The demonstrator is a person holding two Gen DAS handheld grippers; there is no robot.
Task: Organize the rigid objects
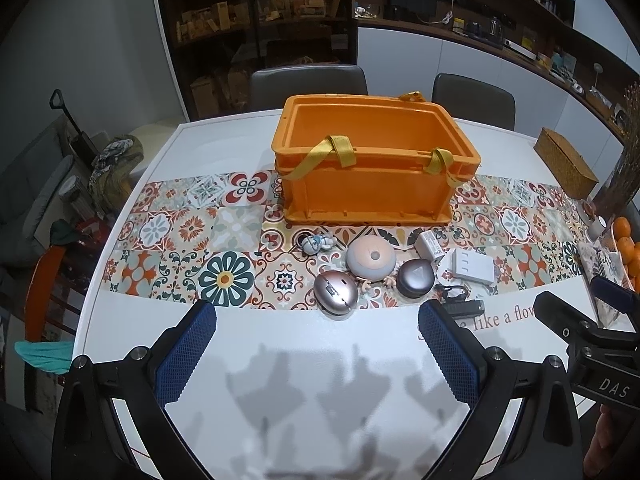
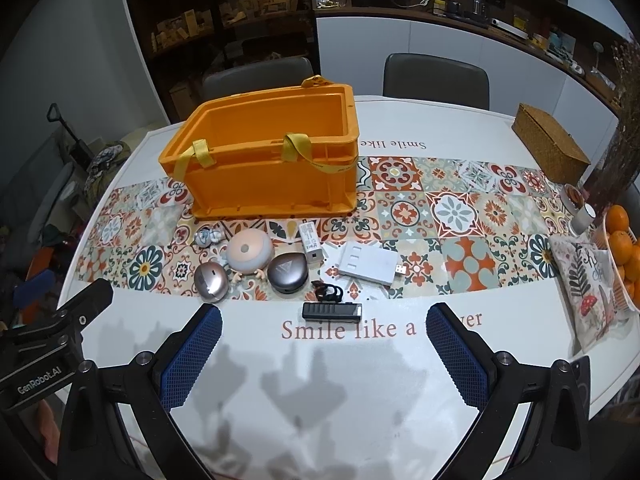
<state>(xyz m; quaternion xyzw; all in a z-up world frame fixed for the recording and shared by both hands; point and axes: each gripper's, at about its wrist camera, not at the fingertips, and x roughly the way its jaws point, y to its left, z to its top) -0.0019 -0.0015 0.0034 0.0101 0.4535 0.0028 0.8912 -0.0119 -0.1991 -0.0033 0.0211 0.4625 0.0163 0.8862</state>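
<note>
An empty orange crate [image 1: 372,168] [image 2: 264,160] with yellow straps stands on the patterned runner. In front of it lie a small blue-white figurine [image 1: 316,243] [image 2: 206,237], a pink round gadget [image 1: 371,258] [image 2: 250,254], a silver mouse [image 1: 335,293] [image 2: 211,281], a grey pebble-shaped case [image 1: 415,278] [image 2: 287,272], a white charger [image 1: 430,245] [image 2: 311,241], a flat white box [image 1: 473,266] [image 2: 368,266] and a black bar [image 1: 464,307] [image 2: 332,311]. My left gripper [image 1: 318,320] is open, short of the mouse. My right gripper [image 2: 324,324] is open, just before the black bar.
A wicker box [image 1: 566,162] [image 2: 550,142] sits at the back right. Oranges [image 2: 620,240] and a printed pouch [image 2: 588,288] lie at the right edge. Two chairs [image 2: 436,76] stand behind the table. The white tabletop [image 2: 320,392] under both grippers is bare.
</note>
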